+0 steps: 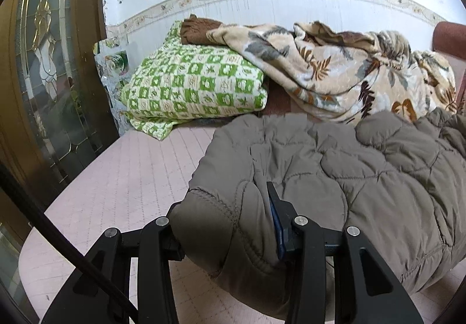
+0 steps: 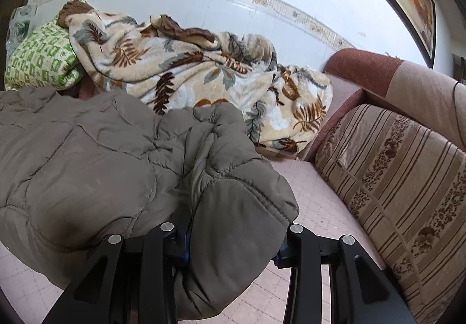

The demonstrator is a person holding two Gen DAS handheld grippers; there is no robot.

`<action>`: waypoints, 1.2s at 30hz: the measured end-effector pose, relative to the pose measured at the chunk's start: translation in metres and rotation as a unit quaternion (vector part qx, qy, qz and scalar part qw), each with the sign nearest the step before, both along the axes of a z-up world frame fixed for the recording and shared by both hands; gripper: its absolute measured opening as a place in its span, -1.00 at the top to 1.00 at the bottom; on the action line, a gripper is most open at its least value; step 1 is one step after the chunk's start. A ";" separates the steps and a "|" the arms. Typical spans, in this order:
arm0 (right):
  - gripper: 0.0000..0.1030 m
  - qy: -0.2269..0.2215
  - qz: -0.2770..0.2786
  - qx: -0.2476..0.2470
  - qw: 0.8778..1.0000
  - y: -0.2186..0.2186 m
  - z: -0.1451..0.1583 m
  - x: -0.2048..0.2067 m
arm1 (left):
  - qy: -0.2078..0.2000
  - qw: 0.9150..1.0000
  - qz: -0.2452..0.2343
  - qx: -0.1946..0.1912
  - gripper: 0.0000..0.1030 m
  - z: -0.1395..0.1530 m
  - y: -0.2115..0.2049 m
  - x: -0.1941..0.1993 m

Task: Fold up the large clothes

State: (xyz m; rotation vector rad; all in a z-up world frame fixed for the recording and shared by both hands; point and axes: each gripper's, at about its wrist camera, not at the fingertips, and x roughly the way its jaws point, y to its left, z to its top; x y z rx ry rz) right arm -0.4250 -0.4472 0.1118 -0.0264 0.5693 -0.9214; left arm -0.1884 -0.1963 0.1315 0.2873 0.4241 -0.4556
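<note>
A big grey-brown quilted jacket (image 1: 335, 166) lies spread across the pink quilted bed surface (image 1: 139, 178). In the left wrist view my left gripper (image 1: 230, 225) is shut on the jacket's near-left hem, a thick padded fold bulging between its black fingers and lifted off the bed. In the right wrist view the same jacket (image 2: 87, 155) fills the left half. My right gripper (image 2: 233, 239) is shut on its near-right corner, with fabric draped over and hiding most of both fingertips. Both held edges hang above the bed.
A green-and-white checked folded quilt (image 1: 192, 85) and a beige leaf-print blanket (image 1: 343, 67) lie at the back by the tiled wall. A dark wooden door with stained glass (image 1: 49, 67) stands left. A striped sofa cushion (image 2: 393, 178) and armrest border the right side.
</note>
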 end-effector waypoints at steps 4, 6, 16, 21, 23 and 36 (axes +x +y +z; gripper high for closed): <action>0.21 -0.005 0.006 0.000 1.000 0.015 0.010 -0.017 | -0.003 1.000 -0.006 -0.007 0.19 0.010 0.018 -0.019; 0.21 -0.009 0.006 0.002 1.000 0.024 0.013 -0.028 | -0.004 1.000 -0.007 -0.008 0.19 0.012 0.027 -0.027; 0.21 -0.028 0.006 0.007 1.000 0.071 0.015 -0.078 | 0.003 1.000 -0.004 -0.006 0.18 0.001 0.081 -0.078; 0.21 -0.020 0.004 0.018 1.000 0.085 0.002 -0.099 | 0.012 1.000 -0.002 0.002 0.18 -0.012 0.097 -0.097; 0.21 -0.016 0.002 0.028 0.999 0.086 -0.005 -0.105 | 0.017 1.000 0.000 0.013 0.17 -0.022 0.099 -0.102; 0.05 -0.040 -0.017 0.228 0.973 0.050 -0.079 -0.138 | 0.112 0.993 0.029 0.015 -0.20 -0.082 0.111 -0.086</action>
